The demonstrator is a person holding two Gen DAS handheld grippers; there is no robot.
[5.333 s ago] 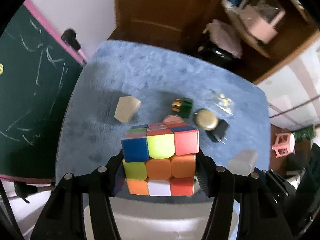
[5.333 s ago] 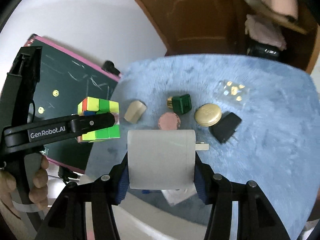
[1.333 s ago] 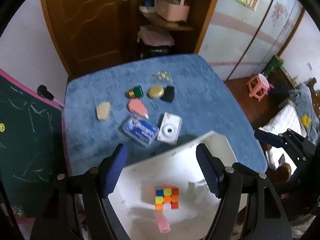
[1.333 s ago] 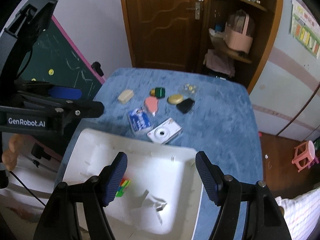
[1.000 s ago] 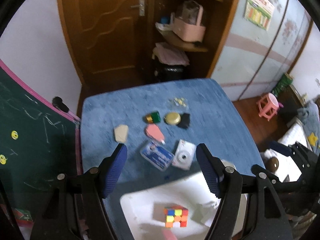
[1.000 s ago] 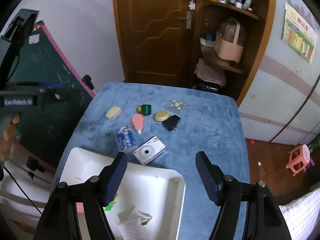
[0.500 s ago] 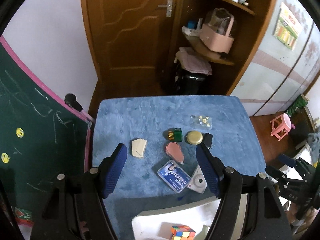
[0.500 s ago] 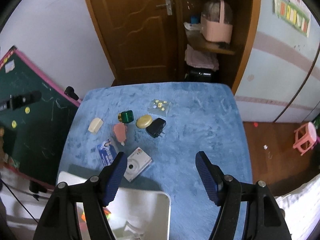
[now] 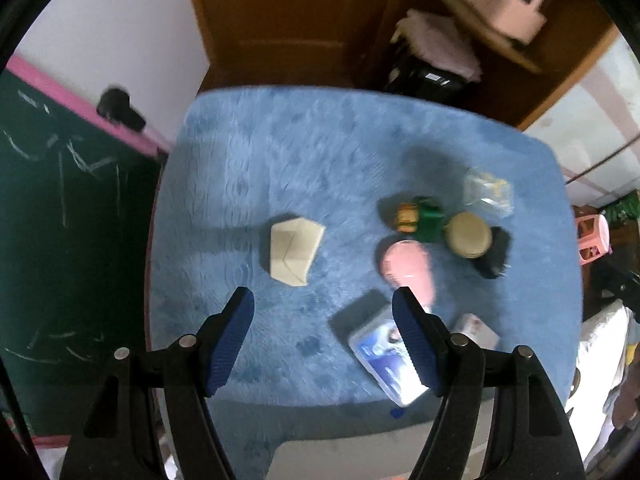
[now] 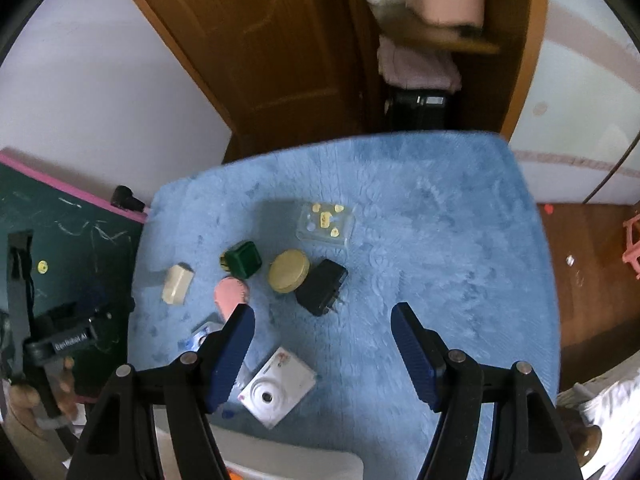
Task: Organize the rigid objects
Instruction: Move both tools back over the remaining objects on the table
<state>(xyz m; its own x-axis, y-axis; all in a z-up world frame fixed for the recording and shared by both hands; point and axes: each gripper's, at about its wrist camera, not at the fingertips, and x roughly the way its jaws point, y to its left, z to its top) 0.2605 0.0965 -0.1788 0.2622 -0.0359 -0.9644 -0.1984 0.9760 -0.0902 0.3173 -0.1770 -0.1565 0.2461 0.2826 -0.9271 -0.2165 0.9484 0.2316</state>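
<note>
Small rigid objects lie on a blue fuzzy table [image 9: 328, 160]. My left gripper [image 9: 323, 300] is open and empty, hovering just short of a cream angular block [image 9: 294, 250]. To its right lie a pink oval piece [image 9: 406, 266], a green and gold box [image 9: 422, 216], a round gold tin [image 9: 468, 234], a black plug adapter [image 9: 494, 252] and a blue-printed clear case [image 9: 386, 354]. My right gripper [image 10: 322, 316] is open and empty above the table, with the black adapter [image 10: 322, 286] just beyond it and a white camera [image 10: 276, 388] below its left finger.
A white bin rim [image 10: 280, 462] shows at the near table edge in both views. A clear case with yellow bits [image 10: 326, 224] lies farther back. A green chalkboard [image 9: 60, 220] stands on the left, a wooden door and shelves behind. A hand holds the left gripper's handle [image 10: 48, 364].
Both grippers have come down and forward from over the white bin toward the objects on the table, which now look larger. The cube in the bin has dropped out of view.
</note>
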